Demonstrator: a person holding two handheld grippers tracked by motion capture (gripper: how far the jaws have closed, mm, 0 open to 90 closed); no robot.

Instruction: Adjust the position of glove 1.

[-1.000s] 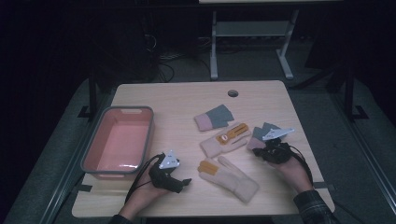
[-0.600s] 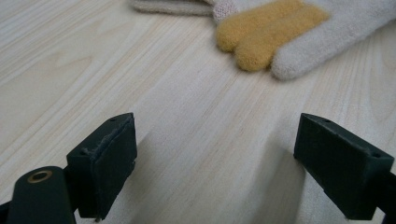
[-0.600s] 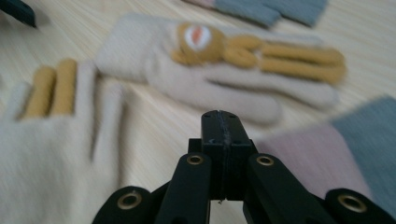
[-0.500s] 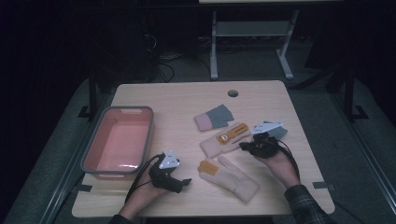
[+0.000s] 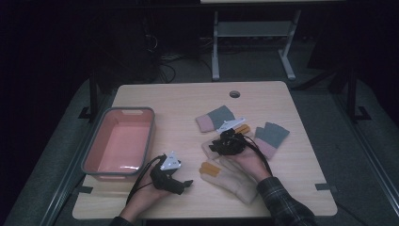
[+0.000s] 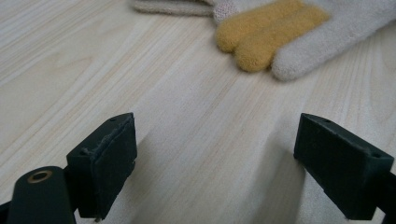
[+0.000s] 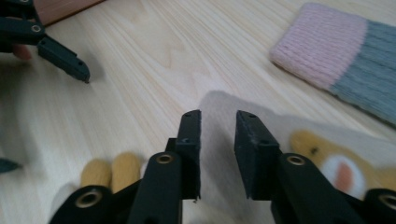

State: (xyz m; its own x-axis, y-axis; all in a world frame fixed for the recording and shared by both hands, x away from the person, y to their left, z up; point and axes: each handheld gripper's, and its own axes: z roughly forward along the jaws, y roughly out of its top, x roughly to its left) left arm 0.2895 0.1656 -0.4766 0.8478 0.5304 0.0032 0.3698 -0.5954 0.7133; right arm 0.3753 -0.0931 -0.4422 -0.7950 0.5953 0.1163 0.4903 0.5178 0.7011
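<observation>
high view | right tool (image 5: 212, 147) just parting, empty, over cream glove (image 5: 235, 176) | left tool (image 5: 189, 182) apart, bare table (image 5: 155, 101)

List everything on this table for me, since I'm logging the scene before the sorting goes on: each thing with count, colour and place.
table: one, light wood, under everything.
bin: one, pink with grey rim, left side.
cream gloves: two, cream with yellow-orange fingertips, centre; the upper one lies under the right gripper.
pink-and-grey mitts: two; one behind the gloves, the other to the right.
hole: one, dark, at the far edge.
left gripper: black, jaws wide open over bare wood near the front edge.
right gripper: black, jaws just opening, a narrow empty gap, above the upper cream glove.
</observation>
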